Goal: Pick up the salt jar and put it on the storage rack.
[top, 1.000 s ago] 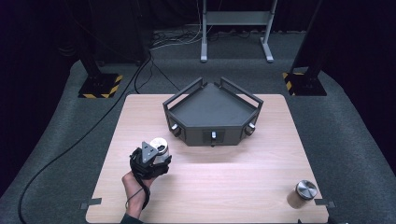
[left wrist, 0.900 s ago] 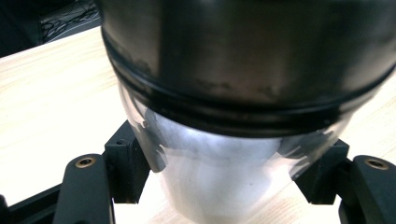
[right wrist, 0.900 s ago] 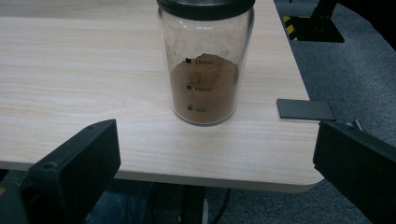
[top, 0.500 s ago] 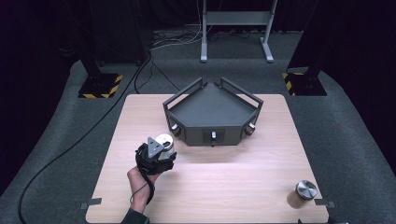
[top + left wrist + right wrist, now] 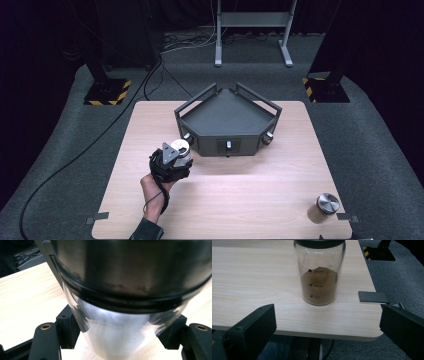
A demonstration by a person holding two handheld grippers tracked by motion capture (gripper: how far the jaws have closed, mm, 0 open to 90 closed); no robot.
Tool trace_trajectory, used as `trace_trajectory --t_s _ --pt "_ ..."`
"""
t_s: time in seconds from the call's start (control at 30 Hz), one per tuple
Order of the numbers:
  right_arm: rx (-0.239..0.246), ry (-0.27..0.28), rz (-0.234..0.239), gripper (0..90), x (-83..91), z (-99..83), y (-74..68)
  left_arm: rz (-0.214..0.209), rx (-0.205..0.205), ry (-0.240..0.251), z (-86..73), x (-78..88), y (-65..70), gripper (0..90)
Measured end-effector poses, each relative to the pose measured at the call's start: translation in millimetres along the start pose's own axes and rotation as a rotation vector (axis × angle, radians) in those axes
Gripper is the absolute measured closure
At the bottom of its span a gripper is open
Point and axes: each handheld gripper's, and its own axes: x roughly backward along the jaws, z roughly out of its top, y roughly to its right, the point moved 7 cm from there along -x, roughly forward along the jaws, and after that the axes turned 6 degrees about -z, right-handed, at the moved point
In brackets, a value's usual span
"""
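A clear glass jar with a dark lid (image 5: 130,297) is being clamped between the closed left gripper (image 5: 170,162) beside the dark angular tray (image 5: 227,112), and is best being kept upright.

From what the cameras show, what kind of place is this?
Probably a recording studio or lab: a wooden table against a dark backdrop, hazard-striped stand bases, floor cables, and a marked jar of brown powder.

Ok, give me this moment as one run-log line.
left hand-held gripper: shut on clear jar | place: beside dark tray | right hand-held gripper: open, empty | powder jar: upright near table corner
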Motion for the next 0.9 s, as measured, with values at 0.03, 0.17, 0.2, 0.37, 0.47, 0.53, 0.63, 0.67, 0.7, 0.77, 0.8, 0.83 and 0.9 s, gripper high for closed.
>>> trace_trajectory --t_s 0.03,0.17,0.2,0.37,0.47,0.53,0.63,0.67,0.7,0.77,0.8,0.83,0.9 --pt "-0.001 0.000 0.001 0.0 -0.1 0.1 0.0 -0.003 -0.001 -0.002 0.7 -1.2 -0.3 31.5" --pt "0.001 0.001 0.000 0.0 0.1 0.5 0.0 -0.012 0.002 0.000 3.6 -5.3 0.3 31.5" --pt "0.000 0.001 0.000 0.0 0.2 0.5 0.2 -0.014 0.001 -0.001 4.5 -6.0 0.4 31.5" --pt "0.000 0.000 -0.002 0.0 0.4 0.6 1.0 -0.018 -0.008 0.003 8.3 -8.6 1.9 31.5" --pt "0.001 -0.001 0.001 0.0 -0.2 0.7 0.9 -0.022 -0.010 0.000 10.9 -10.4 2.0 31.5" --pt "0.001 0.000 0.002 0.0 -0.2 0.8 0.6 -0.022 -0.010 0.000 12.4 -12.1 2.5 31.5" --pt "0.001 -0.001 0.002 0.0 -0.1 0.9 0.7 -0.023 -0.009 0.000 13.4 -13.3 2.6 31.5" --pt "0.001 -0.002 0.002 0.0 0.0 1.0 0.9 -0.024 -0.009 0.002 13.7 -14.0 2.6 31.5" --pt "0.000 -0.001 0.001 0.0 0.4 0.8 1.0 -0.026 -0.008 0.003 13.9 -14.7 2.3 31.5" --pt "0.000 -0.001 0.001 0.0 0.5 0.7 1.0 -0.028 -0.005 0.002 14.6 -16.6 1.8 31.5" --pt "-0.001 -0.001 0.003 0.0 0.5 0.6 1.0 -0.029 -0.003 0.000 15.2 -17.6 1.8 31.5" --pt "-0.001 -0.001 0.003 0.0 0.5 0.6 0.9 -0.029 -0.004 0.000 15.7 -18.4 1.6 31.5" --pt "0.000 -0.001 0.004 0.0 0.5 0.6 0.9 -0.031 -0.002 0.002 16.7 -19.8 1.7 31.5"
